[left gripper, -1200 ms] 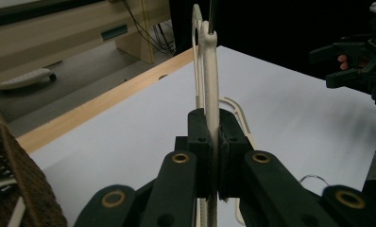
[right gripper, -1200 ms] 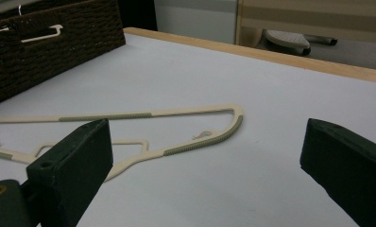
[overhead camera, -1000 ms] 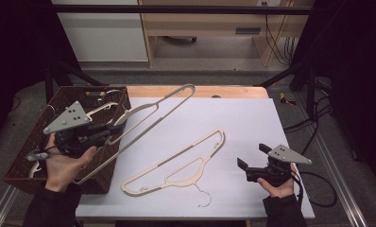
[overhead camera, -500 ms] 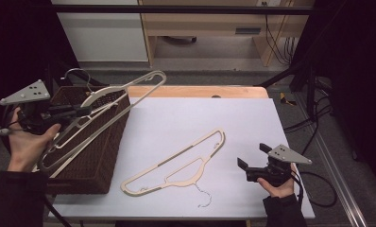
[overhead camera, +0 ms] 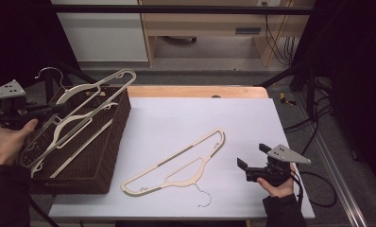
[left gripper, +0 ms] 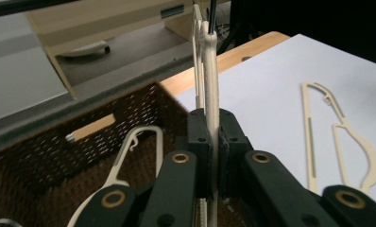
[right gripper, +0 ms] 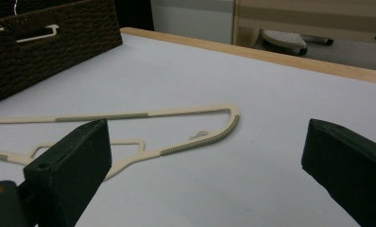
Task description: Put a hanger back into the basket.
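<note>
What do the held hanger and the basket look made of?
Held hanger: probably moulded plastic, matte cream, going by its thin flat bars of even colour; its hook looks like bright metal wire. Basket: dark brown woven wicker or rattan, possibly synthetic; the open weave shows in the left gripper view.

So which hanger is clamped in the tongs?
The hanger tilted over the basket, in the left tongs; the others lie loose.

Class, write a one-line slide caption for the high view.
Left tool clamps a cream hanger over the wicker basket; right tool waits open beside a second hanger on the white table.
</note>
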